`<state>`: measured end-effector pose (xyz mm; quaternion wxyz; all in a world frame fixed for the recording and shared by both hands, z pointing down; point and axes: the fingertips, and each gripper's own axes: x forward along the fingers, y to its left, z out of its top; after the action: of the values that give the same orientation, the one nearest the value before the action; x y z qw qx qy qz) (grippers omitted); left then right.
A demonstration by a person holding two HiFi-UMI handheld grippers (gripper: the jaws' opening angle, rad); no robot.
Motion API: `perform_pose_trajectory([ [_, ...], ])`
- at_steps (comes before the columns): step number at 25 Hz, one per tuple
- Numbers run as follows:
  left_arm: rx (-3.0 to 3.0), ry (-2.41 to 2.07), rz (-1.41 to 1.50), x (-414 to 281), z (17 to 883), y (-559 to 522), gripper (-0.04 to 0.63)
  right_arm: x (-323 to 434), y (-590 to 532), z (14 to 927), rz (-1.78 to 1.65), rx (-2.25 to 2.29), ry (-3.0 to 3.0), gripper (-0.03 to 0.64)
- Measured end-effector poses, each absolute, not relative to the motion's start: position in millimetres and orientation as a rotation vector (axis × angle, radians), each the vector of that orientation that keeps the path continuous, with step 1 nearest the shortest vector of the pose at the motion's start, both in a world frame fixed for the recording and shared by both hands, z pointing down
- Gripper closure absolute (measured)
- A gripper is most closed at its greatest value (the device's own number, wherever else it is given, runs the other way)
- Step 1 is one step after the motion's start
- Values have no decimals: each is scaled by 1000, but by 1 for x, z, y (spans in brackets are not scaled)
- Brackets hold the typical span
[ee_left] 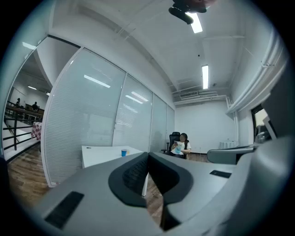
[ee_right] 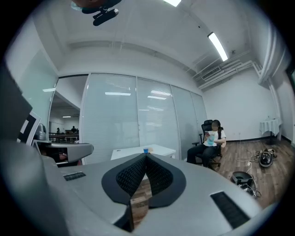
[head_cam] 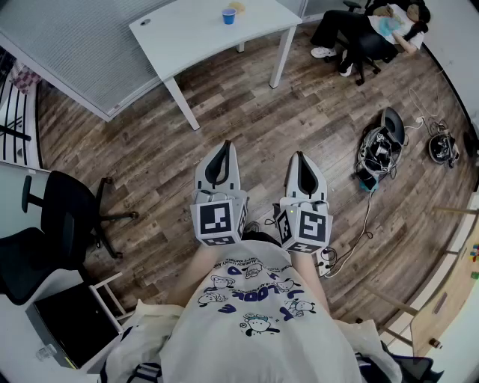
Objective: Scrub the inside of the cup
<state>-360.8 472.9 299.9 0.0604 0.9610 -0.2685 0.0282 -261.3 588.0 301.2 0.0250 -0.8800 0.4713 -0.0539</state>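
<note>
Cup (head_cam: 228,16) is showing blue, table (head_cam: 187,37) white; floor (head_cam: 247,112) is showing brown wood-plank grain; chair (head_cam: 63,224) black.

Ahead of me, cup (head_cam: 229,16) on table (head_cam: 187,41) (seated person (head_cam: 374,28) to its right); office chair (head_cam: 56,224) on my left.

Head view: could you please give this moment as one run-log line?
stage: scrubbing not begun | left gripper: shut, empty | right gripper: shut, empty | blue cup: on white table, far from both
</note>
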Motion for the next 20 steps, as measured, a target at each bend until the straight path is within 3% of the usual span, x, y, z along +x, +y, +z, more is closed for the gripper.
perform_pose_trajectory([
  [20, 2903, -852, 73, -354, 301, 490, 566, -244, 609, 307, -175, -2709, 1426, 620],
])
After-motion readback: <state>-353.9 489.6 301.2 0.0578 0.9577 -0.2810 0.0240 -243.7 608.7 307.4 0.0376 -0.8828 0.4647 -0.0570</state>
